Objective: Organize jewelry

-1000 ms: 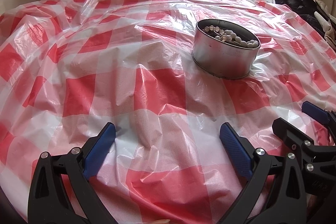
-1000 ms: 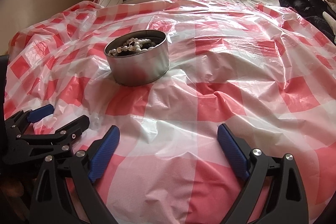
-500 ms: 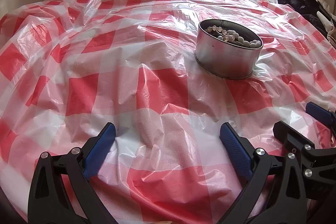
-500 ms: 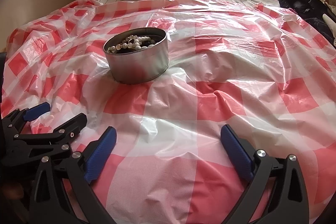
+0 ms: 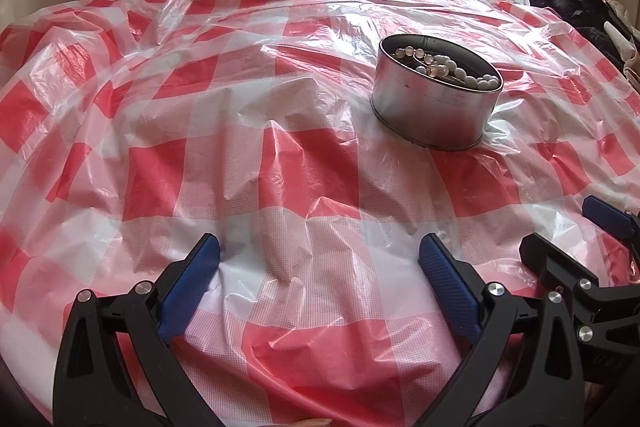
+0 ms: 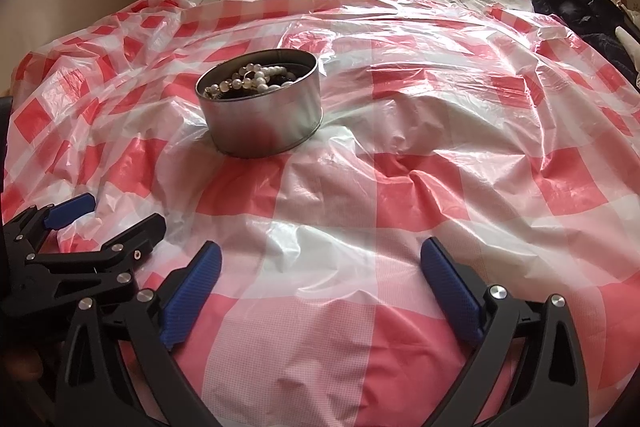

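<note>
Both sets of tongs gape wide: left gripper [image 5: 320, 247], right gripper [image 6: 322, 253], pearl-filled tin [image 5: 436, 103] ahead between them.

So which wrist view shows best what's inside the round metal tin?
The right wrist view: it looks further down into the tin, showing the pearl strand over something dark. The left wrist view shows the tin more side-on, with only beads along the far rim.

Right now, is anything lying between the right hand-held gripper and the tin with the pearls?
Nothing visible: only wrinkled checked plastic sheet lies between the open right hand-held gripper and the tin, which sits ahead and left.
</note>
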### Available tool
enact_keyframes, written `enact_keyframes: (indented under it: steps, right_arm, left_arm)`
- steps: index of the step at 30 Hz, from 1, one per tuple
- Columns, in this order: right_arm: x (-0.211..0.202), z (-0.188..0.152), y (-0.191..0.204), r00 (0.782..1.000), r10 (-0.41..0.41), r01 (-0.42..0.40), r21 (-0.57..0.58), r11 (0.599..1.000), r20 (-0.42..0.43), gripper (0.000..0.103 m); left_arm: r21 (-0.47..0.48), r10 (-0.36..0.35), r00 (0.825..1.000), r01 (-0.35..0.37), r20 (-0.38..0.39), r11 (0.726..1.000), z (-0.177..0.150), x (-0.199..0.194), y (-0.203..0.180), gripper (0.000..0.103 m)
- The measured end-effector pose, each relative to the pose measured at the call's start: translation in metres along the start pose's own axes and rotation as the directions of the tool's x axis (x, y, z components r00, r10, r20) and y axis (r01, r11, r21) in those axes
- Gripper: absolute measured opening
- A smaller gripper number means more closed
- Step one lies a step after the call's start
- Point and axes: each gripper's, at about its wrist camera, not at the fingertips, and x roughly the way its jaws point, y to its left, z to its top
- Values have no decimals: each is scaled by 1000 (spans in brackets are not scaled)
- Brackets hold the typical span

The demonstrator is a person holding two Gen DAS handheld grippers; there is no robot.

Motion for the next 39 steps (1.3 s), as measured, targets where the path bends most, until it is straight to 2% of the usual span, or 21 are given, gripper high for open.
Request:
enact_keyframes:
  steps: [39]
  right_arm:
    - [3, -3, 1, 1000, -3, 3, -1, 1000, -9, 96]
  left_arm:
    - [0, 0, 1000, 0, -2, 1000, 0, 1, 0, 96]
